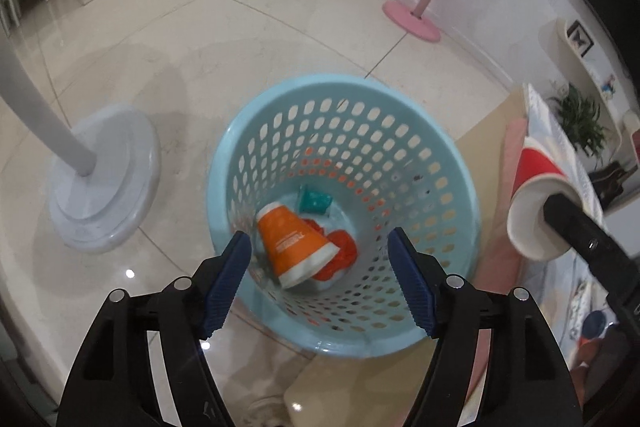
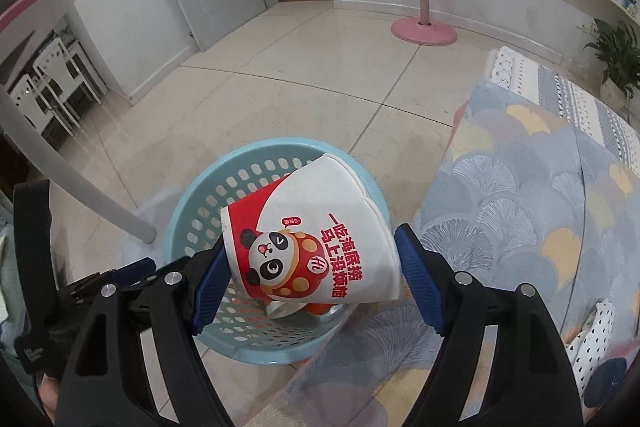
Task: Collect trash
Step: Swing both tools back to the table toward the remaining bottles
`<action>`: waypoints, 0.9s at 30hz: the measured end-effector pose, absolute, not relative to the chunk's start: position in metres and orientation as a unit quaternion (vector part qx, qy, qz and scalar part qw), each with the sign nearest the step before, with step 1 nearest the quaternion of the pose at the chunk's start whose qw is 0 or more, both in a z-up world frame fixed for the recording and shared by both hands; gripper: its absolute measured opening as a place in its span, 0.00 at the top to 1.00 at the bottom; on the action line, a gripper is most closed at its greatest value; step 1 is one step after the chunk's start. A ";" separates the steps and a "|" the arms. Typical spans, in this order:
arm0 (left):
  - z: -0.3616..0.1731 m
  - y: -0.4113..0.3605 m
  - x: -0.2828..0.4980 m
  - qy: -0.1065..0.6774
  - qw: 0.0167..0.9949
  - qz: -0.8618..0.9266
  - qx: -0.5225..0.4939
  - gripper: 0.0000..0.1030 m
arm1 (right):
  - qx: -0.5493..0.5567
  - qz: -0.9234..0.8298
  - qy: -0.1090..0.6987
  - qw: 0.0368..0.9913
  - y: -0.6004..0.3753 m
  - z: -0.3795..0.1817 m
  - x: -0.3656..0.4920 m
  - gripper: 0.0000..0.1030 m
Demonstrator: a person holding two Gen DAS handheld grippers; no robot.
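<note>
The left gripper (image 1: 318, 279) points steeply down over the mouth of a light blue basket (image 1: 424, 163) that stands on the pale tiled floor (image 1: 280, 39). Its 2 blue pads (image 1: 226, 287) are spread wide with nothing between them. Below the gap, inside the basket, an orange and white paper cup (image 1: 298, 247) lies on its side, blurred, its wider white rim toward 5 o'clock. A small teal cup (image 1: 314, 201) lies just beyond it at 12 o'clock, and a crumpled orange piece (image 1: 342, 247) touches the orange cup at 3 o'clock.

At 3 o'clock in the left wrist view, the red and white cup (image 1: 536, 195) sits at the tip of the right gripper's black finger (image 1: 580, 235), near the basket's rim but outside it. A white stand base (image 1: 108, 183) rests on the floor at 9 o'clock from the basket.

In the right wrist view, the right gripper (image 2: 314, 279) pinches that same cup (image 2: 320, 235) across its width, both blue pads (image 2: 416, 279) pressing its sides. The cup has a panda picture and red lettering, lies tilted with its red bottom toward 9 o'clock, and hangs above the basket (image 2: 192, 211), covering much of its opening. A patterned blue and yellow cloth (image 2: 520, 187) lies at 3 o'clock, just beside the basket. A pink stand base (image 2: 424, 29) stands well apart at 1 o'clock.
</note>
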State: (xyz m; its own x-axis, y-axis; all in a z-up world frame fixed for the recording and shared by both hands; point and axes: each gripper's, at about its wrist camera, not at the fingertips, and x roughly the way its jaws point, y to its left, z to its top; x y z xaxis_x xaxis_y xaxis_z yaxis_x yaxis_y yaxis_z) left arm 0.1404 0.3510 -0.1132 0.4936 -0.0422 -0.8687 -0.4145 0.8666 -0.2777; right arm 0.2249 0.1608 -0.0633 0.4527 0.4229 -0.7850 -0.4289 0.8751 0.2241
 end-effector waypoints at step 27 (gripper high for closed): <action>0.014 0.192 0.126 0.296 0.925 -0.071 -0.229 0.28 | 0.053 0.160 0.325 0.931 -0.059 0.058 0.131 0.23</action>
